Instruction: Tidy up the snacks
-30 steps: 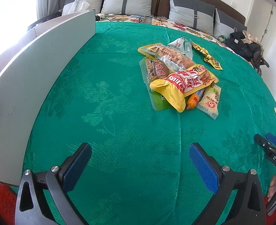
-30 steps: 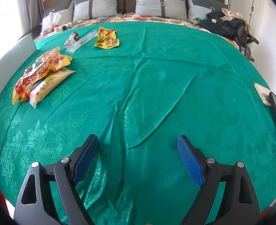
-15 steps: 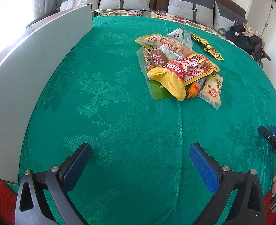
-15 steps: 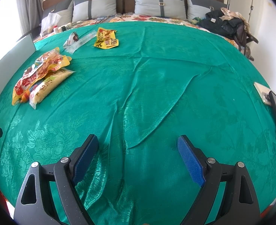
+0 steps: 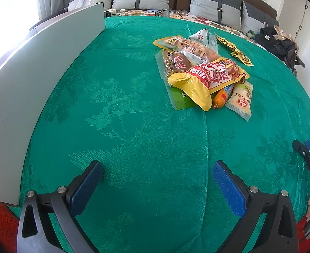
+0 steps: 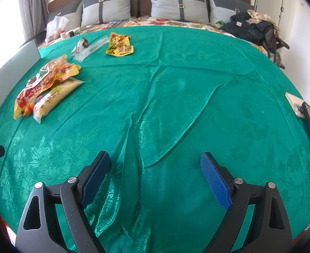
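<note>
Both of my hand-held grippers hover spread wide and empty over the green bedspread [image 5: 134,126]: the left hand-held gripper [image 5: 157,175] points at the snack pile [image 5: 205,73] ahead and slightly right, since nothing is sorted yet. My right hand-held gripper [image 6: 155,168] hangs level; from it the pile lies far ahead-left, a yellow packet [image 6: 119,45] beyond.

Bed, green brocade cover [image 6: 176,97] | snack packet pile [image 5: 203,71] ahead of left fingers | yellow packet [image 6: 119,45], phones [image 6: 302,113] right edge
</note>
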